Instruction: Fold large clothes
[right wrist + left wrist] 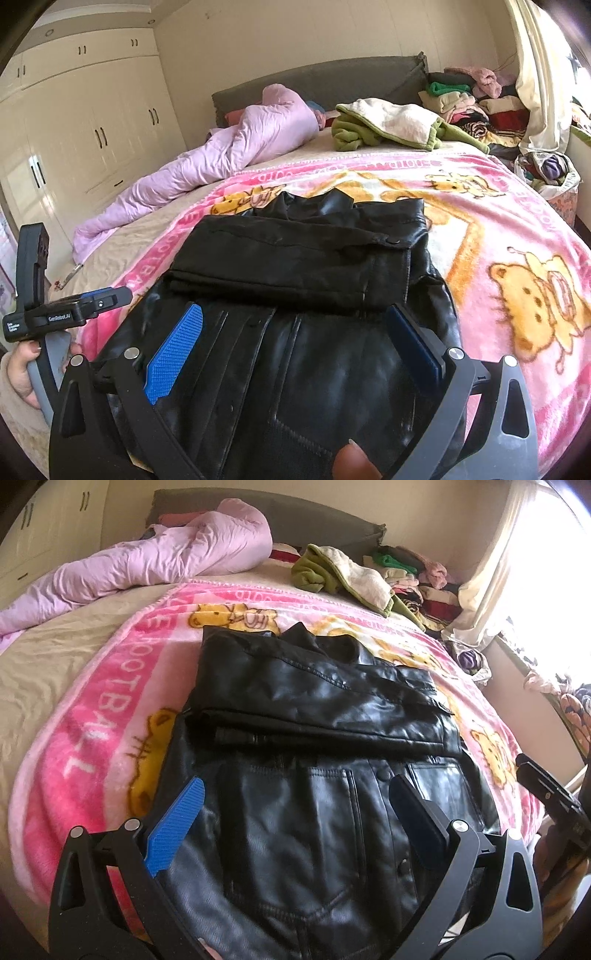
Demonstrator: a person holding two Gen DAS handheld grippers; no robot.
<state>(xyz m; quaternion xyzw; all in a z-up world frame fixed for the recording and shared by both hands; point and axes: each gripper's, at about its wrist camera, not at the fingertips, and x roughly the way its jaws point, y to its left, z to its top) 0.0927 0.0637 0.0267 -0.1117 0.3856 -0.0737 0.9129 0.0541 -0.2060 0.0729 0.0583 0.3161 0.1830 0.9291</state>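
bedroom, left wrist view: bed (55, 672) spread with a pink cartoon-bear blanket (110, 716), giving a flat folding surface. black leather jacket (314, 746) lies at the blanket's middle, both sleeves already laid across the chest, hem nearest the camera, probably awaiting the bottom-up fold. lilac duvet (147, 561) and clothes pile (406, 572) sit well apart at the headboard end. left gripper (295, 827): jaws spread wide, empty, hovering low over the hem.

right wrist view: cream wardrobe (92, 122) behind. same jacket (295, 280) below. right gripper (295, 354): jaws wide, holding nothing, poised above the hem's right half. person's hand (26, 369) grips the other tool at left.
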